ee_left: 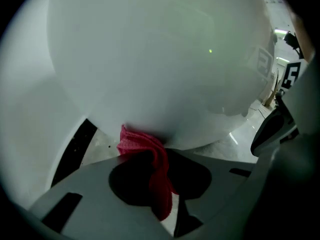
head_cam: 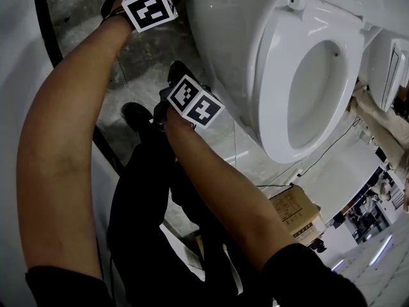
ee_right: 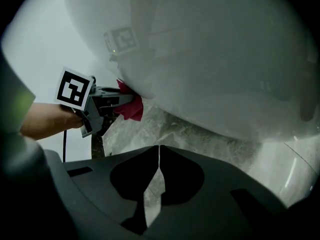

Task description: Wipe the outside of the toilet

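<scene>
Left gripper view shows the left gripper pinching a red cloth against the lower outer curve of the white toilet bowl, while the right gripper, jaws pressed together on nothing, hangs nearby over the grey stone floor.

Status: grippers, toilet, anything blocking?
Left gripper shut on red woven cloth, pressed against the outer underside of the white glossy toilet bowl. Right gripper shut, empty, near bowl. No obstruction visible.
</scene>
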`<state>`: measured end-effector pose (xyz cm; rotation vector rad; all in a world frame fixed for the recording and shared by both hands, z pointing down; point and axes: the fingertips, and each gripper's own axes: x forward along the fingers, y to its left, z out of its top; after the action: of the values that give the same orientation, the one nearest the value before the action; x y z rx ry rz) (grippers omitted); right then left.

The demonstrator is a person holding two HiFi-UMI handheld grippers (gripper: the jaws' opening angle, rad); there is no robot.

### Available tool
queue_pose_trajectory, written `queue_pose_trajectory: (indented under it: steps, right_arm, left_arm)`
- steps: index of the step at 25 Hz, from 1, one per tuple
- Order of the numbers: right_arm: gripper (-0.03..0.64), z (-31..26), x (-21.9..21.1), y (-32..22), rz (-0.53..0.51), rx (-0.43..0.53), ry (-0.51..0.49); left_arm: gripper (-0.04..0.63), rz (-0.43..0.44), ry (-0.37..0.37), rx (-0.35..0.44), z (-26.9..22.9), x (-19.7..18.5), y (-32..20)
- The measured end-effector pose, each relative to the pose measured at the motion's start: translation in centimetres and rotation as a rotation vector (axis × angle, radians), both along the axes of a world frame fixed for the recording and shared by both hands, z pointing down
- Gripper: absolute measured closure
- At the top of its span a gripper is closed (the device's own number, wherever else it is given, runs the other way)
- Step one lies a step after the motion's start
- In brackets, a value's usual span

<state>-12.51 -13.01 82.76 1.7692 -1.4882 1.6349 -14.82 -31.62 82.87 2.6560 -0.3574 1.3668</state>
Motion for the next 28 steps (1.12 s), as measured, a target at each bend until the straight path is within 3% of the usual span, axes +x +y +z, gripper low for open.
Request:
queue_pose_trajectory:
  steps: [13,28]
  right_arm:
    - [0.581,0.3,5.4,6.9,-0.005,-0.015,0.004]
    - [0.58,-0.8,11.8,13.7,0.043,-0.028,0.024]
  left_arm:
    - [0.511,-0.108,-0.014,-0.07,2.0,3.5,8.9]
    - [0.511,-0.232,0.027,-0.25,3.6,10.3,21.8]
